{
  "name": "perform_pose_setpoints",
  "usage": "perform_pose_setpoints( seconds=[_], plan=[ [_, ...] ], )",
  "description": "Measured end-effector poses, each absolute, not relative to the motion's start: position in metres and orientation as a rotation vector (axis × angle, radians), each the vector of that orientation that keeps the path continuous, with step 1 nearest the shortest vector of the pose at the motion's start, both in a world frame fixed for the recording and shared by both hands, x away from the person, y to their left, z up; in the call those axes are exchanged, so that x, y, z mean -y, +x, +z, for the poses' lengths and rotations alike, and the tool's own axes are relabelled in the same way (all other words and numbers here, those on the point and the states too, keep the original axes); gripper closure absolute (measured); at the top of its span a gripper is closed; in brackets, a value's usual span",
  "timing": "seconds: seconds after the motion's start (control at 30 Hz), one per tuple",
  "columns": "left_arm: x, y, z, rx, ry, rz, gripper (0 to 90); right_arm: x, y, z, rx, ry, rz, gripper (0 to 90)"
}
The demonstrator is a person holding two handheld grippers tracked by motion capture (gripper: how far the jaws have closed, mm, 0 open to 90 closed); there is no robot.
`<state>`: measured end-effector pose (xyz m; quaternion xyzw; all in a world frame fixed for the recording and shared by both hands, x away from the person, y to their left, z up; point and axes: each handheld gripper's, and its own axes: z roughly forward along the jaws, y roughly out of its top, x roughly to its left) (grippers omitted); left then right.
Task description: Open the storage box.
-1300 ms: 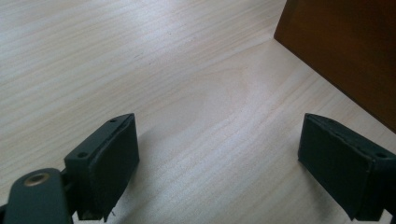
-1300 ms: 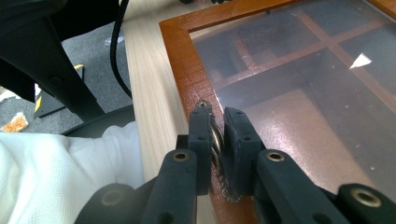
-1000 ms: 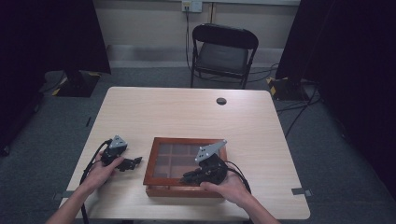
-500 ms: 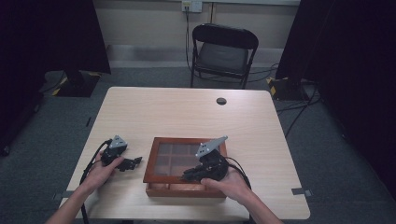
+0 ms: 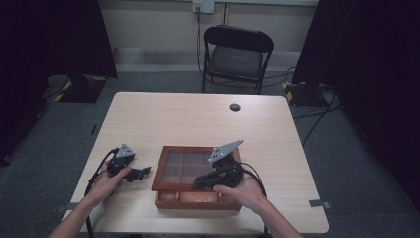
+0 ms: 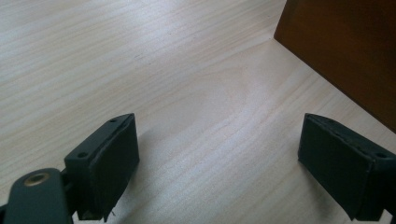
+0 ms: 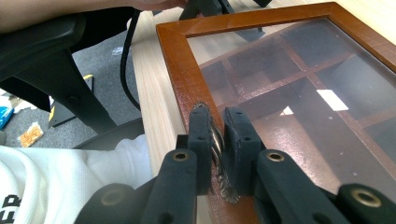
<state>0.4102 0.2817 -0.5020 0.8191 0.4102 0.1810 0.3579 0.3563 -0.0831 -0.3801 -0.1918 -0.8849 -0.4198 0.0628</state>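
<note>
The wooden box (image 5: 195, 181) is sitting at the near middle of the surface (image 5: 198, 119), its glass-paned lid (image 7: 299, 93) showing the dividers beneath. The right tool (image 7: 218, 140) is clamping a small metal latch (image 7: 218, 154) on the lid's near frame, jaws pressed together on it. The lid appears to be lifting at its near edge, so the step in hand is probably opening the box; next, the right hand would need to swing the lid up and away on its far hinge while the box stays put. The left tool (image 6: 219, 163) is resting with jaws apart, just left of the box, gripping nothing. No readable writing is showing on the box.
</note>
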Motion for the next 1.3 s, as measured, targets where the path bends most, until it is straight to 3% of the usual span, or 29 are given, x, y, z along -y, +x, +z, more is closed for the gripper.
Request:
perform_pose_setpoints(
  seconds=[1.3],
  plan=[
    [-0.282, 0.410, -0.502, -1.057, 2.117, 0.469, 11.7, 0.085, 0.372, -0.349, 2.657, -0.626, -1.306, 82.1]
  ],
)
